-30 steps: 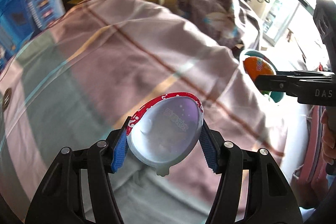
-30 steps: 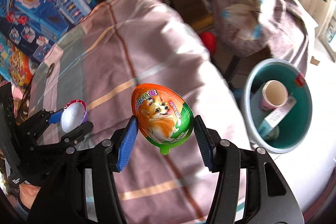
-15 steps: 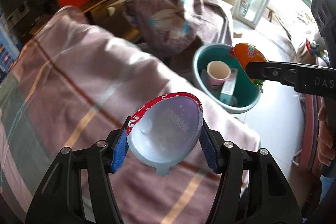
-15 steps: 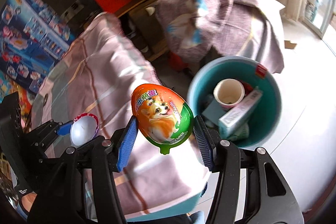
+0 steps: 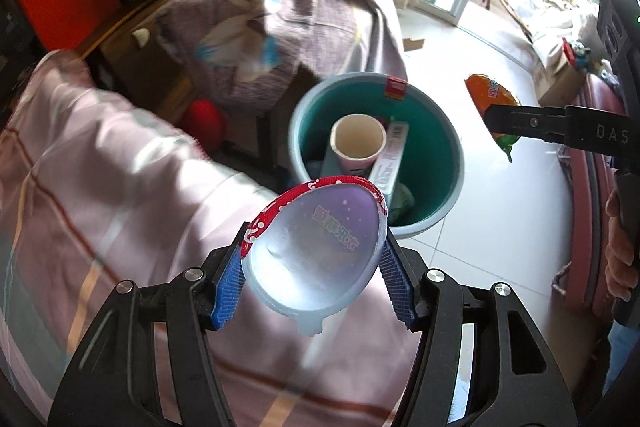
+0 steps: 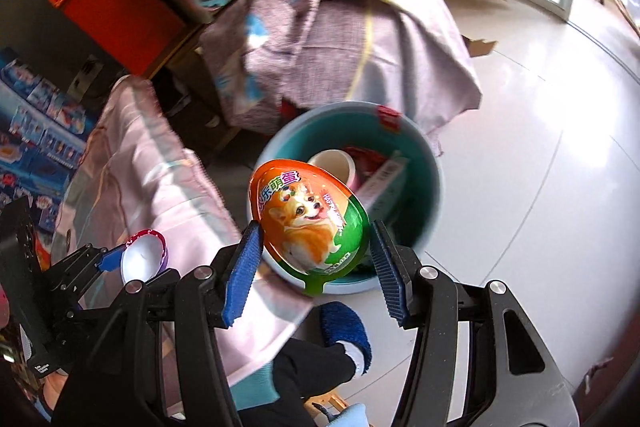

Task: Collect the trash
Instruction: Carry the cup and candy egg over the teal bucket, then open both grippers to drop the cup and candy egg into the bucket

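Left gripper (image 5: 314, 285) pinches a translucent white egg-shaped shell half (image 5: 316, 255) between its blue pads, which press on the shell's two sides. The shell's long axis runs away from the camera, narrow end and red printed rim farthest, a small tab nearest, and the hollow side faces the lens. Right gripper (image 6: 316, 263) clamps an orange and green egg-shaped package (image 6: 310, 221) with a dog printed on it. Its long axis also points forward along the fingers, with a green tab toward the camera.

Both items hang near a teal bucket (image 6: 430, 187) standing on the white tiled floor (image 6: 540, 167). A paper cup (image 5: 359, 143) and a flat carton (image 5: 390, 157) lie inside it. The orange package covers much of the bucket's inside in the right wrist view, and the shell covers its near rim in the left. A striped pink cloth (image 5: 100, 187) to the left is smeared with blur. In the left view, the right gripper's far finger is hidden behind the package.
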Available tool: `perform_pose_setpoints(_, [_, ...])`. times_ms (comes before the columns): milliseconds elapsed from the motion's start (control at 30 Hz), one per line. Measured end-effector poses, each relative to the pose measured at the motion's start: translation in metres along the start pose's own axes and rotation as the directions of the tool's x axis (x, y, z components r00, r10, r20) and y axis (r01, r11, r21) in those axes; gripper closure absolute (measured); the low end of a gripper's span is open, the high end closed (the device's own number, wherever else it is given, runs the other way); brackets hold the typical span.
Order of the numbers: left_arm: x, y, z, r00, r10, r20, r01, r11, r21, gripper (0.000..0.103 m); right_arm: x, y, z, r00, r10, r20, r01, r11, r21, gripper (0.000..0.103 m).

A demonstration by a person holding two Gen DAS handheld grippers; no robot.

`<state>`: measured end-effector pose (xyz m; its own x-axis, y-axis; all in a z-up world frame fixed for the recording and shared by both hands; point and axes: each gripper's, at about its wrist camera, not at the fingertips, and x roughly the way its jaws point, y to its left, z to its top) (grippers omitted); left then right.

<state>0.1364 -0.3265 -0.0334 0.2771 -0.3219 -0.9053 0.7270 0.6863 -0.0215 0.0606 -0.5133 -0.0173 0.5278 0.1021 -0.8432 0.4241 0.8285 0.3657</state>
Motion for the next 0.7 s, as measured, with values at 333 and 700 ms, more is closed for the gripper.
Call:
perform_pose_setpoints(333, [0.056, -0.024, 0.032, 0.996, -0.048, -0.07, 0.051, 0.998, 0.033, 0.041, 0.023, -0.025, 0.012, 0.998, -0.026, -0.053, 0.028, 0.999, 0.036, 0.05])
perform_pose_setpoints(700, [0.085, -0.016, 0.05, 0.993, -0.063, -0.1, 0.063, 0.998, 0.001, 0.021, 0.045, -0.021, 0.027, 0.996, -0.036, -0.087, 0.039, 0.999, 0.033, 0.05])
